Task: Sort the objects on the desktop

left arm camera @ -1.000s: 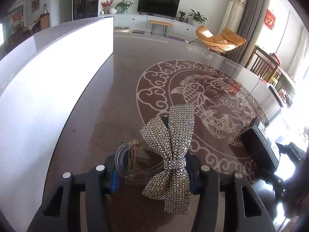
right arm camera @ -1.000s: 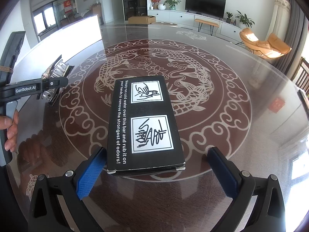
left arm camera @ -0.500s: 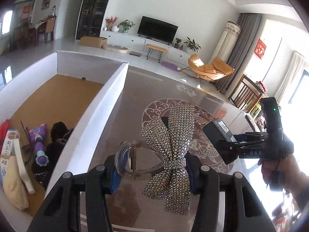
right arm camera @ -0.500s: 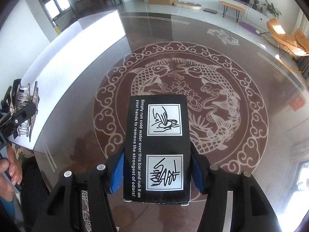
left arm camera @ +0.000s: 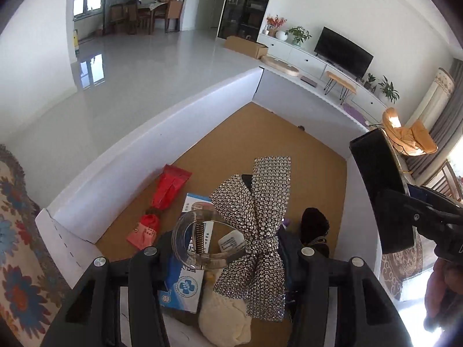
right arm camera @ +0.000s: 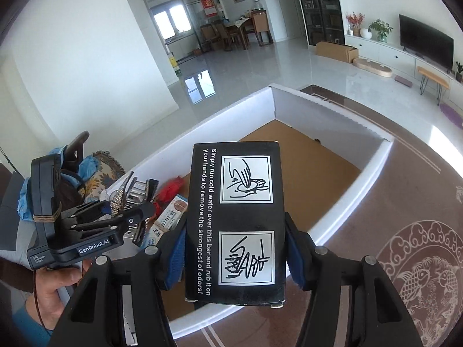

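Both claws now hover over the bin (right arm camera: pixel 373 170) (contents partly hidden).

A home's living room: television (left arm camera: pixel 343 52), orange lounge chair (left arm camera: pixel 411 136), and dining table (right arm camera: pixel 235 27) beyond.

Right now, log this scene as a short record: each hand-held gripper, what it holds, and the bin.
left hand-held gripper: shut on a rhinestone bow hair claw with clear plastic jaws, held above the bin
right hand-held gripper: shut on a black rectangular box with white printed instructions, held over the bin's near wall
bin: white-walled cardboard box with brown floor
already in bin: red foil packet, blue-and-white carton, cream knitted item, black tassel
release: neither item let go yet
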`<state>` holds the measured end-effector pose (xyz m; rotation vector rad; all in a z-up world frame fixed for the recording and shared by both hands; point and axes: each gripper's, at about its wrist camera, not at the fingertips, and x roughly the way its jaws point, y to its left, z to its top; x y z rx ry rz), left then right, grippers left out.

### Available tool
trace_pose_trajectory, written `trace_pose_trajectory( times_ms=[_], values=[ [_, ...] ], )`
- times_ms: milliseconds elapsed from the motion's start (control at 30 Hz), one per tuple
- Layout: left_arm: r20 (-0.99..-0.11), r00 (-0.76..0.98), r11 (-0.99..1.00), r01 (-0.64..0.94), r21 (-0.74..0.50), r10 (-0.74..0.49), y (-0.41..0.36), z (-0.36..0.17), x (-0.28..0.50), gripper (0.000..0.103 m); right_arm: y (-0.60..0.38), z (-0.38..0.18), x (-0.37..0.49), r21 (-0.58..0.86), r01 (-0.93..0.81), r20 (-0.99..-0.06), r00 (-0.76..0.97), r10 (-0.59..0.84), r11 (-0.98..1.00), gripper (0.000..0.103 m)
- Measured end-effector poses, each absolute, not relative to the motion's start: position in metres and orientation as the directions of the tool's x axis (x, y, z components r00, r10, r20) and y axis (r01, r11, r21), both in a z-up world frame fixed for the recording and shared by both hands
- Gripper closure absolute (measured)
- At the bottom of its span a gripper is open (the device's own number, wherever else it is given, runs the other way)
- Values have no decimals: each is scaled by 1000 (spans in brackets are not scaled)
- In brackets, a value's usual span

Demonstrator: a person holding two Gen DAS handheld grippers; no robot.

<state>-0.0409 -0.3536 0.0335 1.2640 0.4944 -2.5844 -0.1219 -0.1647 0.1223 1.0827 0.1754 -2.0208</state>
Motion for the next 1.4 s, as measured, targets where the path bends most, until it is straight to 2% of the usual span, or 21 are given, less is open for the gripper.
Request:
trace_pose_trajectory(
  times_ms=[100, 167, 233, 300, 333, 367, 467, 633, 833, 1100, 1167, 1267, 1400],
  values=[
    [-821, -566, -908, 377, -182, -70, -360, 15, -39, 49, -202, 93, -119, 200, 727, -788, -279, -549, -657, 43],
    [-817, -572, -914, 368, -173, -76, -355, 9, -36, 46, -211, 77, -118, 190, 720, -809, -270, -522, -668, 35],
    [-795, -597, -925, 355, -139, -110, -346, 13, -29, 37, -206, 69, -120, 191, 708, -807, -281, -520, -680, 30],
    [-757, -636, -920, 369, -129, -149, -339, 22, -19, 15, -193, 71, -117, 194, 700, -792, -301, -530, -687, 23],
    [-733, -658, -916, 382, -127, -172, -335, 28, -14, 13, -185, 73, -115, 179, 693, -787, -324, -524, -698, 16],
    [-712, -675, -911, 393, -126, -192, -331, 34, -10, 12, -177, 76, -113, 160, 686, -783, -349, -515, -709, 13],
    [-685, -692, -896, 425, -131, -228, -322, 50, -4, 11, -150, 89, -111, 130, 668, -775, -393, -496, -733, 12],
    [-704, -654, -879, 469, -89, -277, -301, 68, 4, 10, -115, 109, -108, 87, 609, -769, -462, -442, -788, 5],
    [-689, -627, -835, 547, -58, -363, -284, 85, 28, 10, -107, 136, -83, -47, 623, -732, -553, -397, -781, 0],
    [-671, -632, -847, 532, -11, -388, -269, 100, 47, 10, -122, 150, -51, -197, 644, -690, -626, -362, -740, 0],
    [-670, -634, -850, 527, -8, -387, -266, 103, 51, 10, -122, 153, -47, -167, 671, -681, -608, -408, -722, 0],
    [-665, -638, -849, 529, -12, -388, -266, 105, 56, 10, -118, 157, -51, -20, 716, -679, -522, -516, -698, 0],
    [-666, -633, -843, 537, -12, -394, -269, 106, 58, 10, -131, 131, -73, 34, 688, -819, -396, -414, -725, 0]
  ],
)
